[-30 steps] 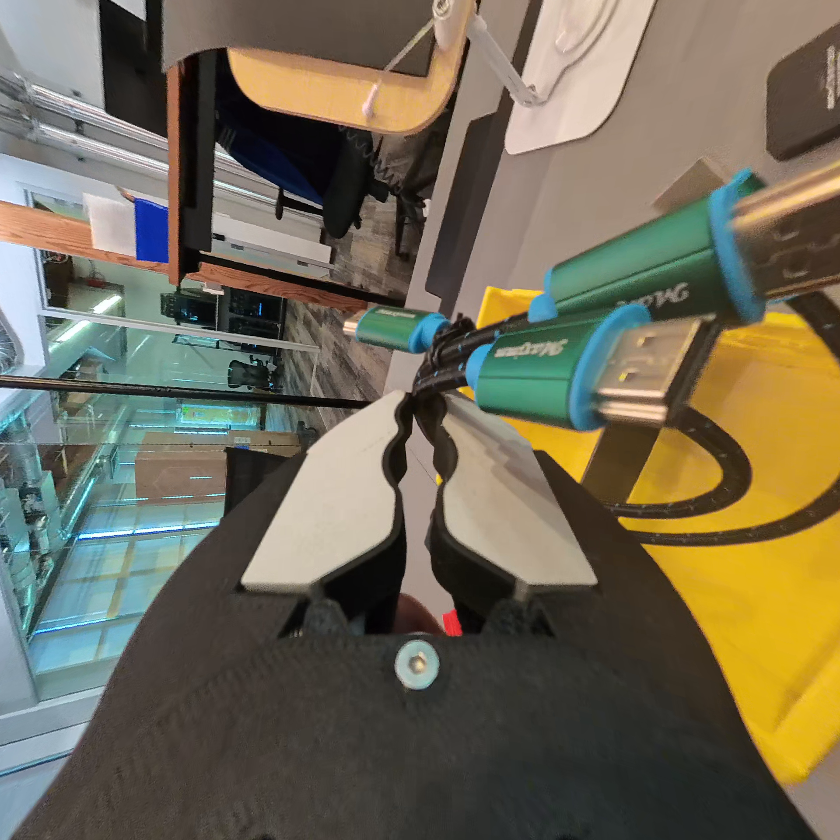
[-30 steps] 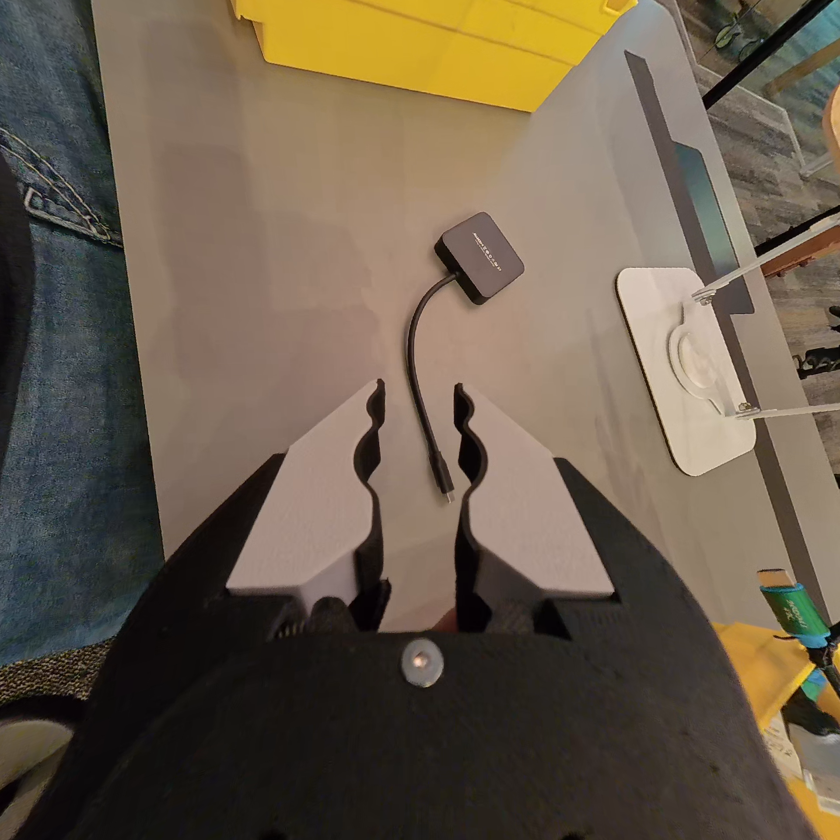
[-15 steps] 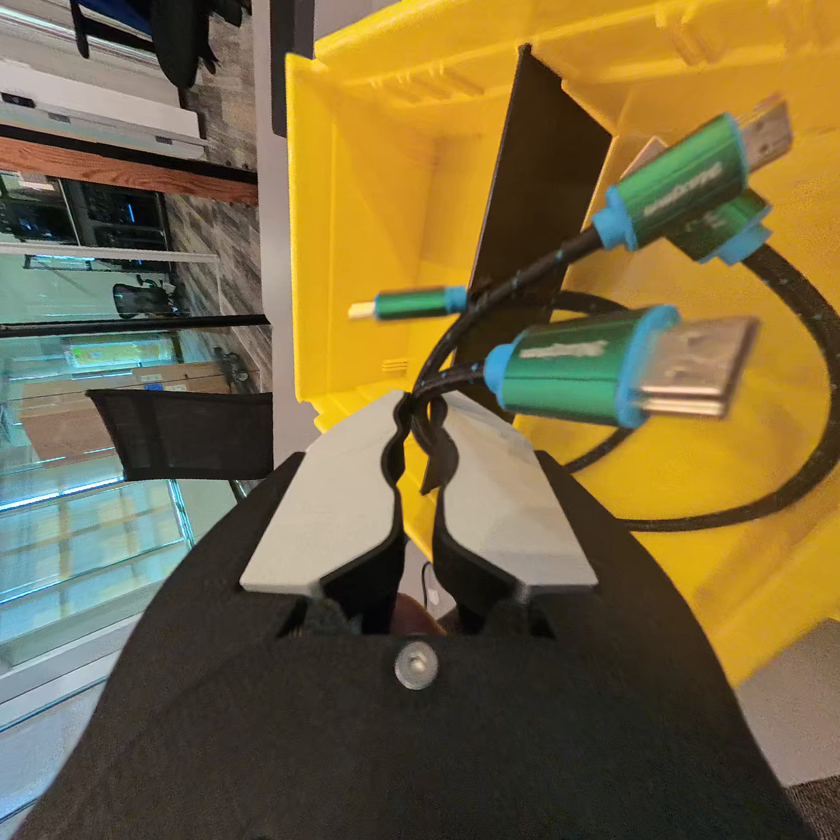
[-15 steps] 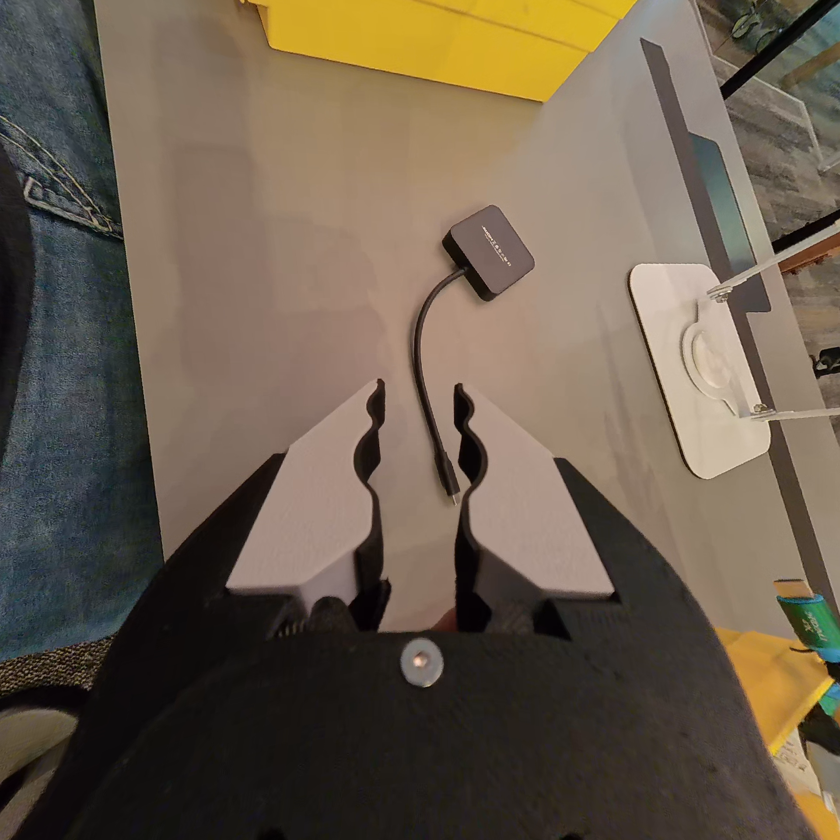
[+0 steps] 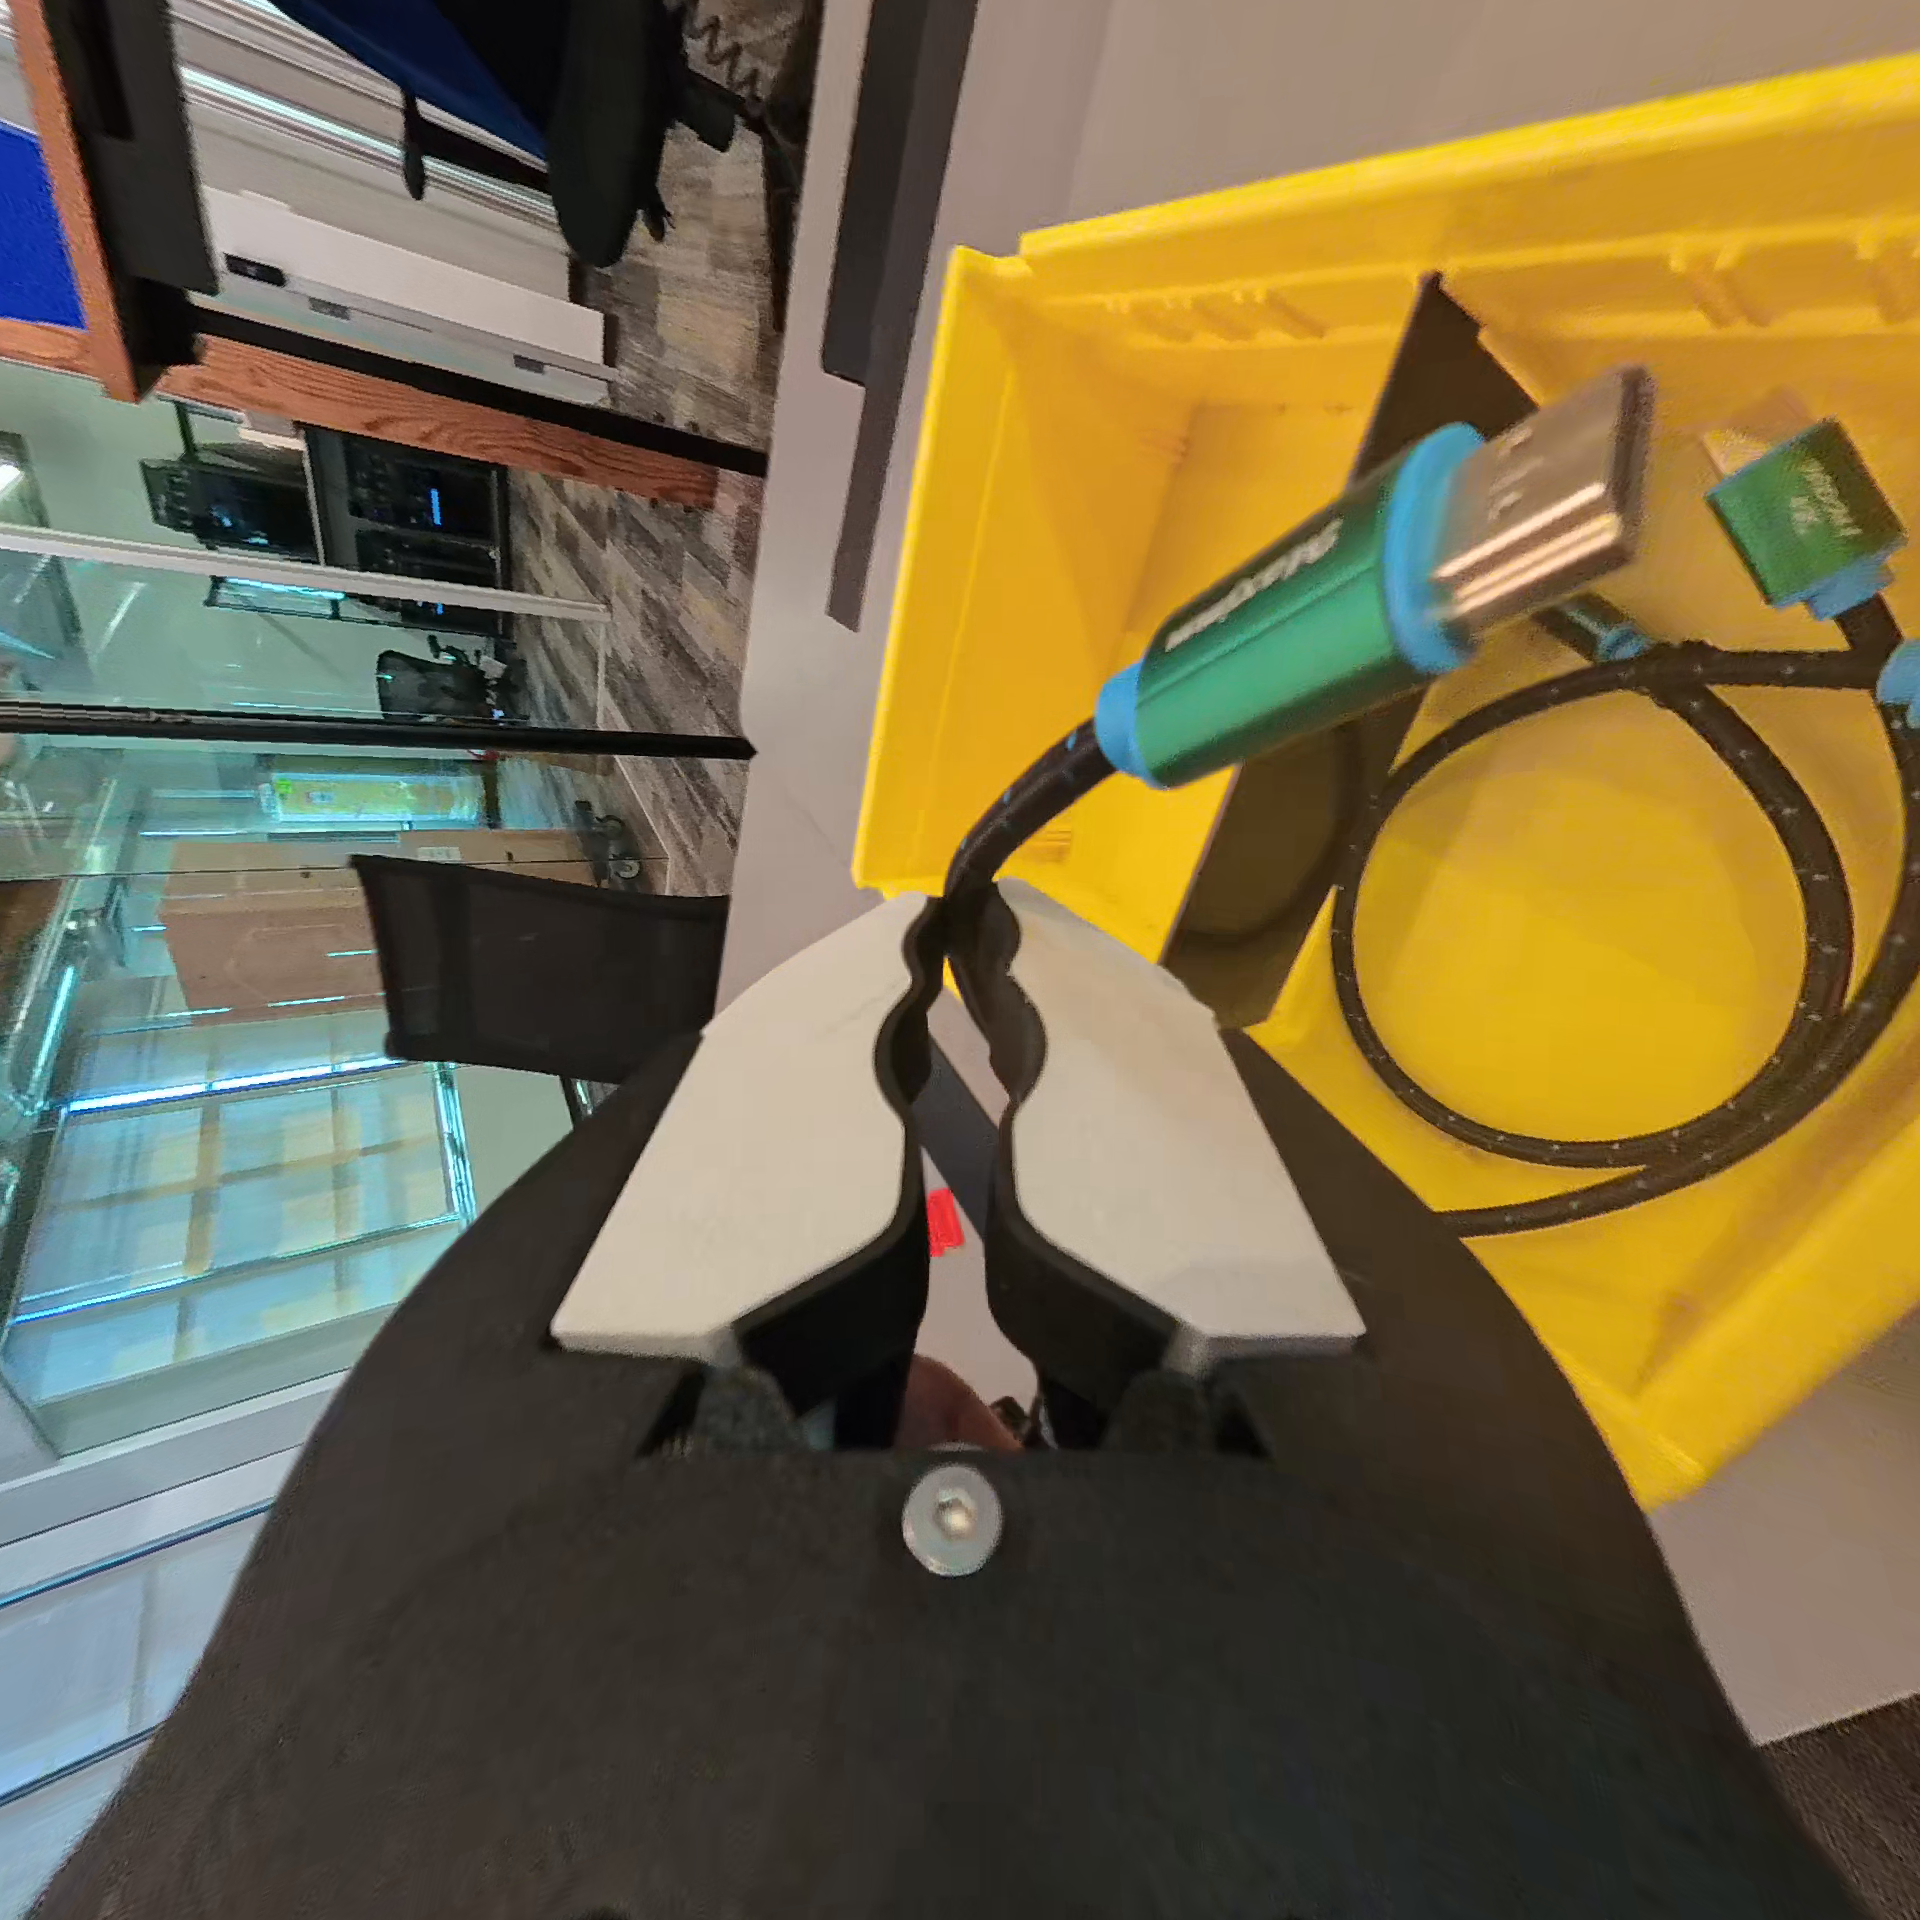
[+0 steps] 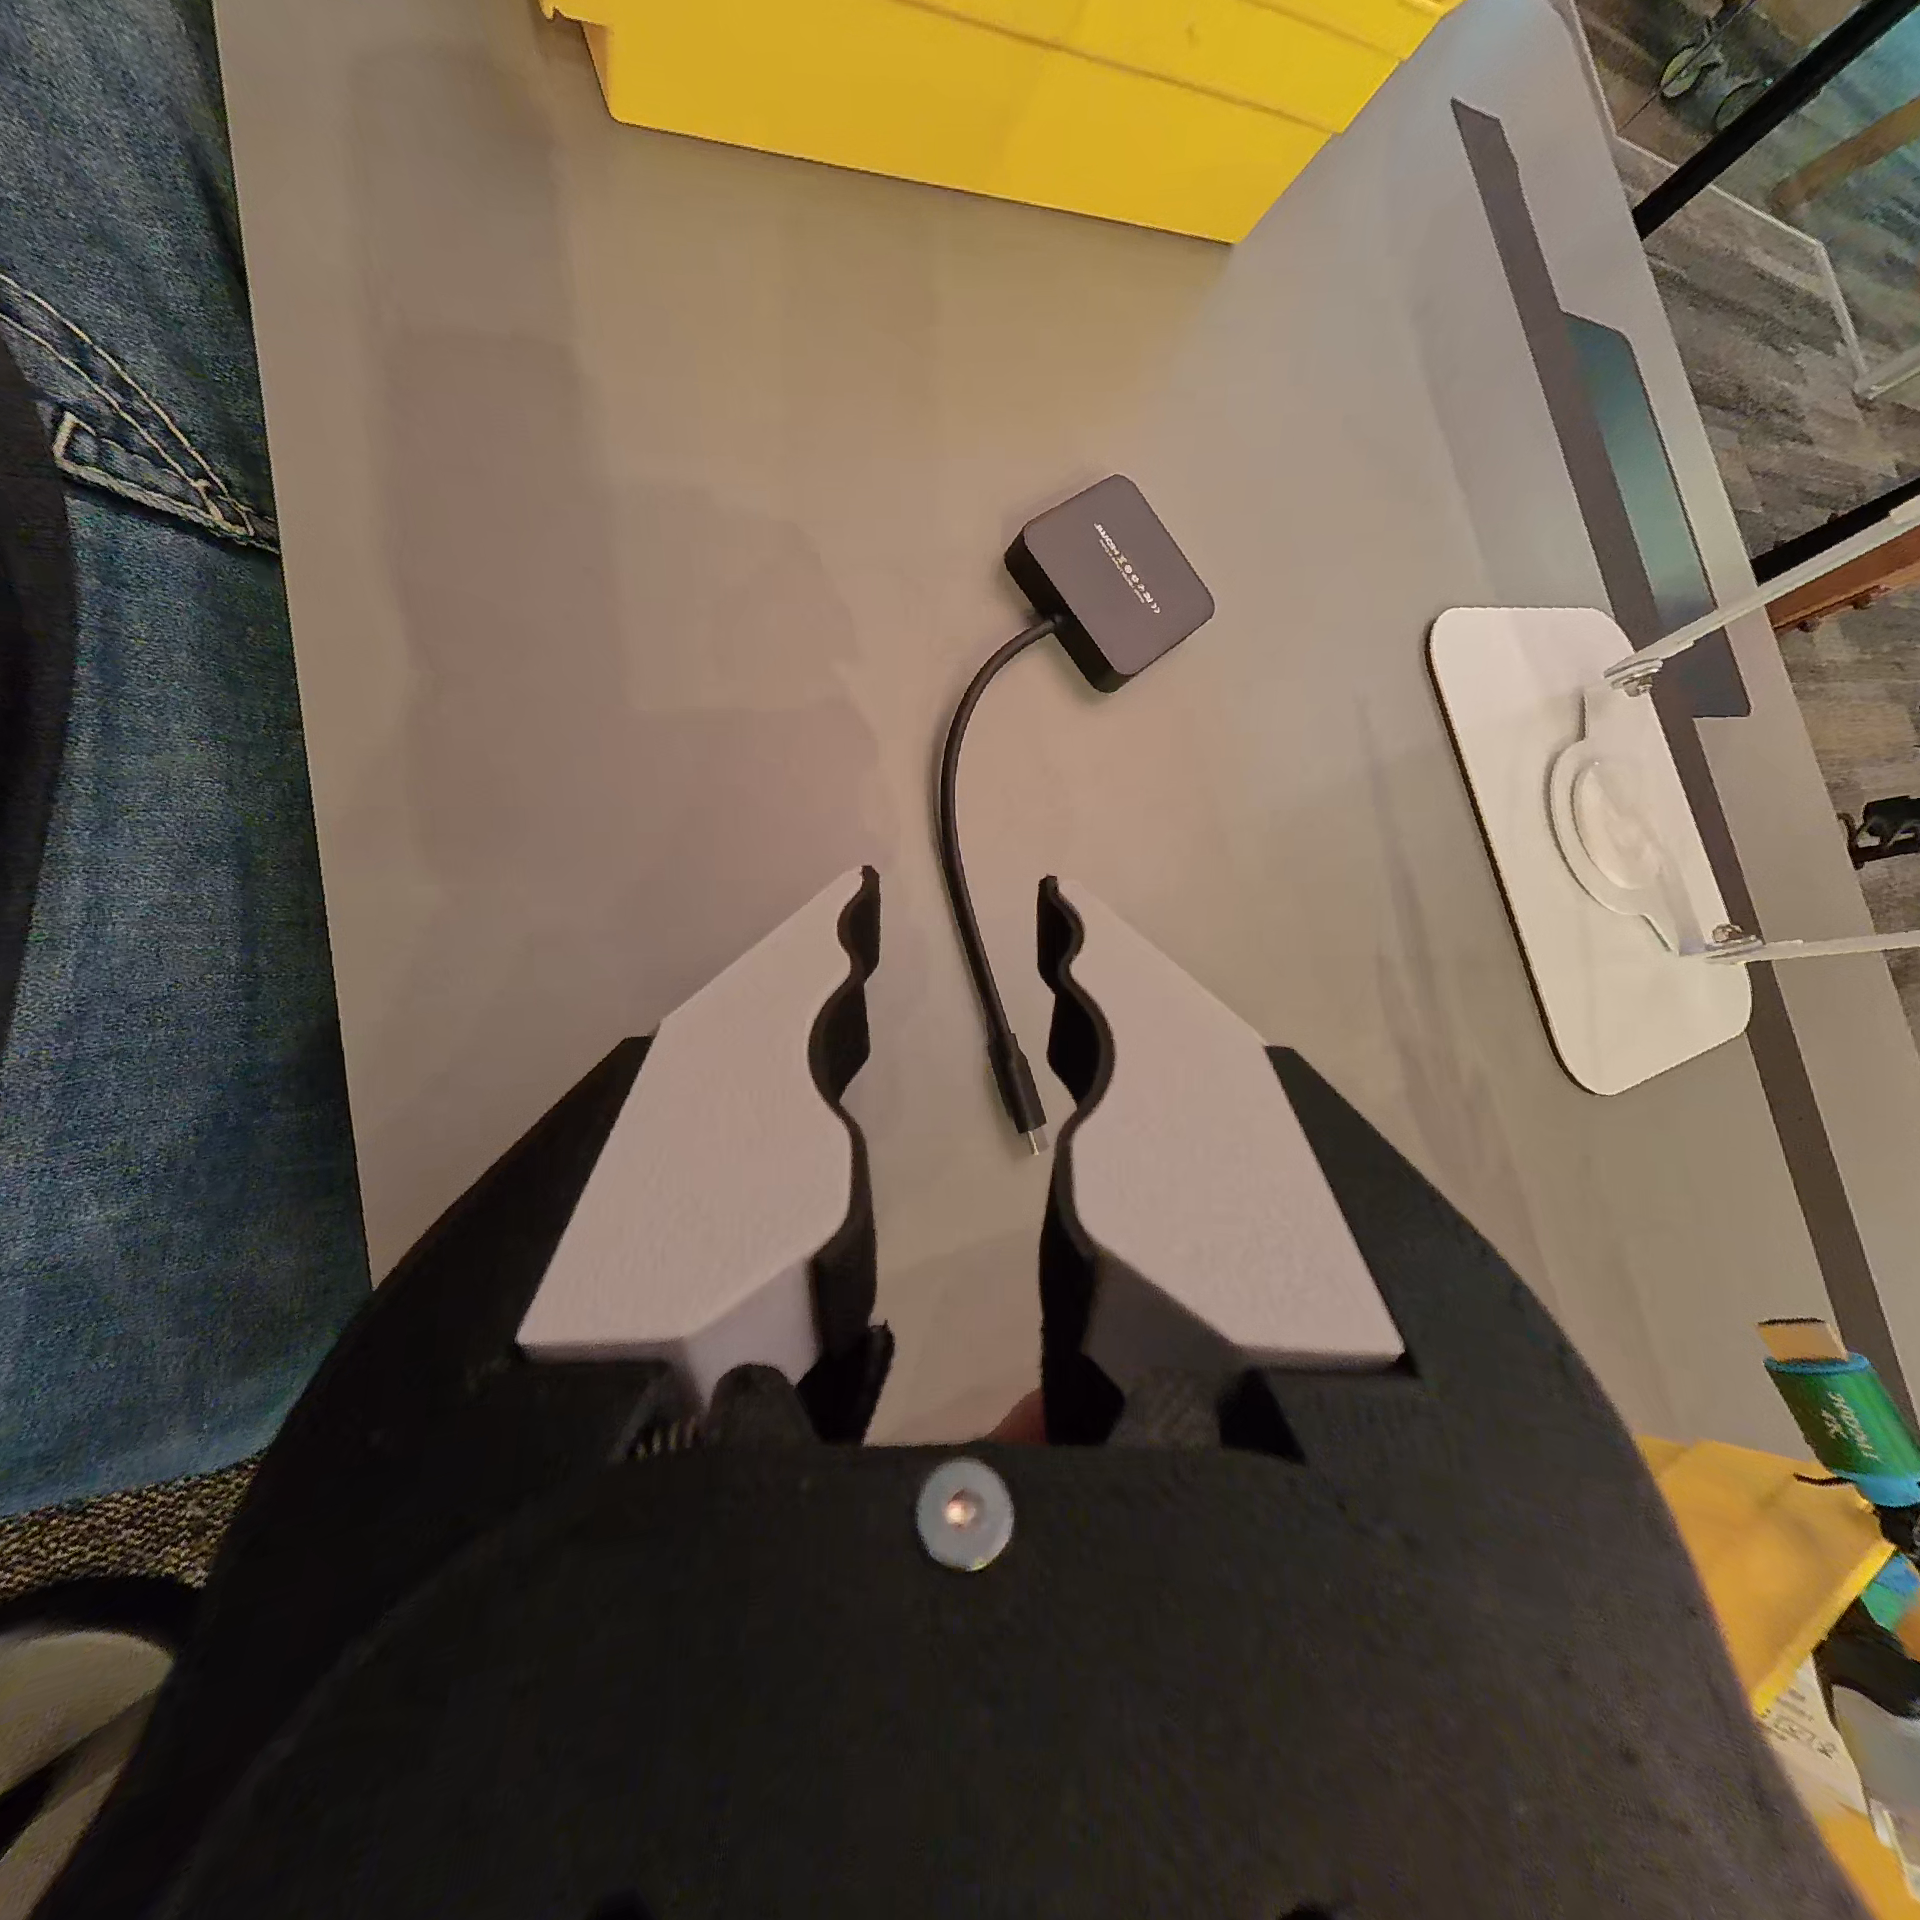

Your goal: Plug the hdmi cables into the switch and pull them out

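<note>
Pinching a black braided HDMI cable (image 5: 1023, 810) just behind its plug, the left gripper (image 5: 961, 914) has its jaws nearly together w/ the cord clamped at the fingertips. The green plug (image 5: 1278, 655) w/ blue collars sticks up and to the right, metal tip bare, over the yellow bin (image 5: 1049, 582). Rest of the cable loops inside the bin, and a 2nd green plug (image 5: 1808, 520) lies near the bin's far wall, next to a black divider (image 5: 1444, 353). Bin sits at the edge of the grey table (image 5: 790, 665).

In the right wrist view, the switch (image 6: 1110, 582), a small black square box, lies flat on the grey table (image 6: 623, 520), nothing plugged in on the sides that show. Its short black lead (image 6: 961, 810) curves back toward the camera, the small connector ending just beside the right finger. Right gripper (image 6: 958, 888) hovers above the lead, jaws apart at a moderate gap, holding nothing. Another yellow bin (image 6: 935, 114) sits at the table's far side; a white stand base (image 6: 1507, 748) is well to the right of the switch. Denim-clad leg (image 6: 135, 727) of a person at left, beyond the table edge.
</note>
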Demonstrator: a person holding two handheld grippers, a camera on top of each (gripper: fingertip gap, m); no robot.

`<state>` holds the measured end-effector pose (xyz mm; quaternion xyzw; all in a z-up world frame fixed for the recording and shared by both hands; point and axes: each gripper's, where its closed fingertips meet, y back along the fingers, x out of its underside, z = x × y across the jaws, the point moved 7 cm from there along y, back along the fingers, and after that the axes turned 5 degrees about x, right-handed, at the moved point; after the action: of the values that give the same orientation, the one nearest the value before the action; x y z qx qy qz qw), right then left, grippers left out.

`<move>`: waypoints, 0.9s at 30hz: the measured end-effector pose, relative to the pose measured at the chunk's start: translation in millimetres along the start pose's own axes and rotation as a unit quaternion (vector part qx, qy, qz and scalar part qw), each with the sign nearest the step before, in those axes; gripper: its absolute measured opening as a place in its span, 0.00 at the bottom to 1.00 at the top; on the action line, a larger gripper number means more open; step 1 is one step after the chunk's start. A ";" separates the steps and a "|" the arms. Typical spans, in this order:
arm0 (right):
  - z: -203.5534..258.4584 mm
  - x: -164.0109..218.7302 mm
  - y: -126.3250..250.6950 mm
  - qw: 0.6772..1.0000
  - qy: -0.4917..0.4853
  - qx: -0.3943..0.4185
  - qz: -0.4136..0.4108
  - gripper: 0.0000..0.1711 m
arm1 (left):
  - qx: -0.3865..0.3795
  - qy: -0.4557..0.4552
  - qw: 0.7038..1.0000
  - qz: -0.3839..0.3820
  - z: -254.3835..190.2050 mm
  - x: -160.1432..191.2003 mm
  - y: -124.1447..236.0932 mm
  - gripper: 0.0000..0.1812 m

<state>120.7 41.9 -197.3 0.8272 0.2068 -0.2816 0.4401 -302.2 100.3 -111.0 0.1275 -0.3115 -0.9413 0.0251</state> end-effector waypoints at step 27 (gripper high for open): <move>1.1 -2.2 0.8 1.000 0.002 0.000 -0.002 0.16 | -0.075 0.377 0.922 -0.047 92.5 39.1 49.3 0.03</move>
<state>119.2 40.4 -195.9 0.8273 0.2095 -0.2810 0.4391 -365.2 109.3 -19.0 0.4856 -0.2008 -0.8442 0.1060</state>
